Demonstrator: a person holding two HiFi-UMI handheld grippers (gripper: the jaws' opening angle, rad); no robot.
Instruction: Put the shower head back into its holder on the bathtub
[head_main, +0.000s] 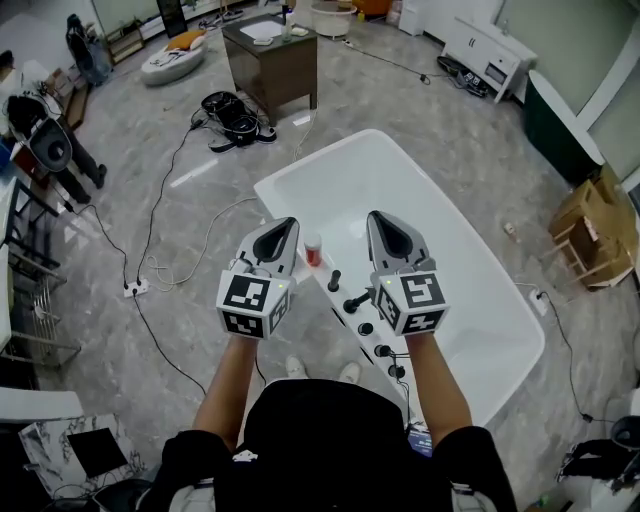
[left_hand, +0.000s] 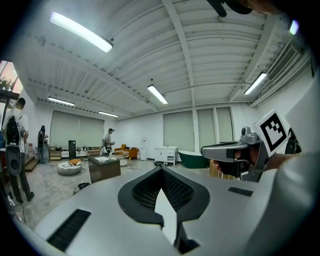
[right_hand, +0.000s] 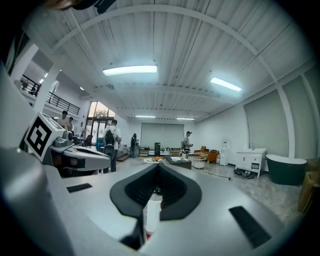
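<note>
The white bathtub (head_main: 470, 270) lies below and ahead of me. Along its near rim runs a row of black tap fittings (head_main: 366, 328), one with a longer lever-like handle (head_main: 356, 300). I cannot tell the shower head apart among them. A small red and white bottle (head_main: 313, 250) stands on the rim. My left gripper (head_main: 289, 224) (left_hand: 161, 169) and right gripper (head_main: 374, 216) (right_hand: 158, 165) hover side by side above the rim. Both are shut with nothing between the jaws. They point roughly level out over the room. Each shows in the other's view, the right gripper (left_hand: 202, 150) and the left gripper (right_hand: 109, 156).
Cables (head_main: 170, 190) and a power strip (head_main: 135, 288) lie on the grey floor left of the tub. A dark cabinet (head_main: 270, 65) stands beyond it, cardboard boxes (head_main: 590, 230) and a dark green tub (head_main: 560, 125) to the right. People stand far off (right_hand: 110, 137).
</note>
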